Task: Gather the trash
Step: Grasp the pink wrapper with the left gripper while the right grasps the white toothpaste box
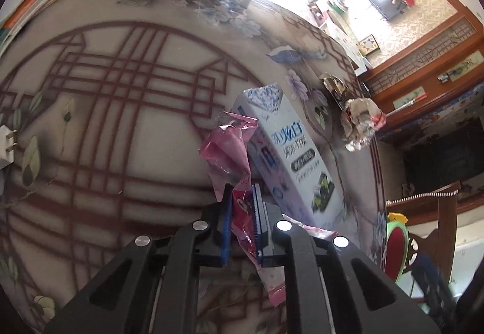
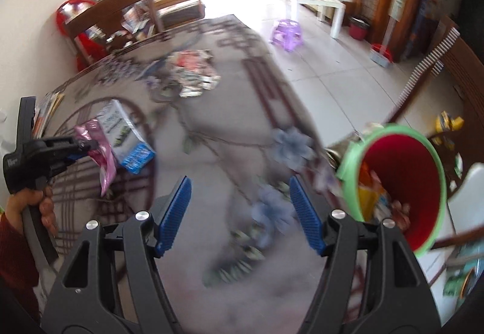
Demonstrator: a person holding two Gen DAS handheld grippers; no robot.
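On the patterned tabletop, beside the white toothpaste box, the left gripper is clamped on the pink wrapper, which should lift clear toward the red bin, while the right gripper hangs apart, empty.

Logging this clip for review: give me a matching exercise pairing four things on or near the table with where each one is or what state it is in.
Things:
1. pink wrapper
2. toothpaste box
3. bin
4. right gripper

States:
A. open, nothing between its fingers
B. lying flat on the table, beside the wrapper
C. pinched in the left gripper
D. past the table edge, trash already inside

Pairs: 1-C, 2-B, 3-D, 4-A
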